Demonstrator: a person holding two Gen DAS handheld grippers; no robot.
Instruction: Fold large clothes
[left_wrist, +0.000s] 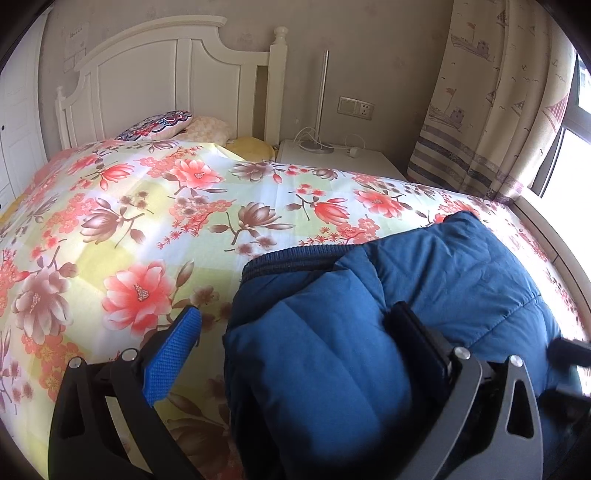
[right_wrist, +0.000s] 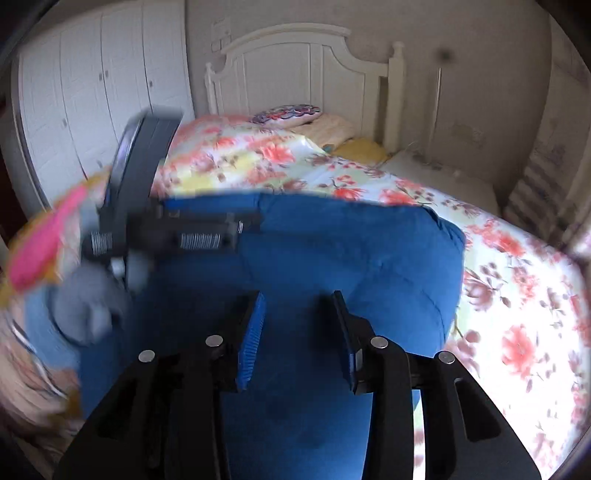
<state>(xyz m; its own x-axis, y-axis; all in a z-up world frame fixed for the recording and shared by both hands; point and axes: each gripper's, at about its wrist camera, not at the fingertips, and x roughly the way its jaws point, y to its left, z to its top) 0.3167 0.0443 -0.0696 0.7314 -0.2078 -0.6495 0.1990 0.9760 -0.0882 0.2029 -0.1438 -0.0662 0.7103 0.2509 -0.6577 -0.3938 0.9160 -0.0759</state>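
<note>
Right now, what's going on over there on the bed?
A person is folding a blue padded jacket on the floral quilt, with a claw in each hand. The left claw stands wide open around a bunched fold at the jacket's near end; one finger is clear of the cloth and over the quilt. The right claw hovers over the jacket, open with nothing between its pads. The jacket is a puffy bundle, not yet flat.

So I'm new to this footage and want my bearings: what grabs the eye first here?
A puffy blue jacket lies bunched at the near edge of a bed covered by a bright floral quilt. The left tool straddles a thick fold of it with jaws wide. Behind stands a white headboard.
</note>
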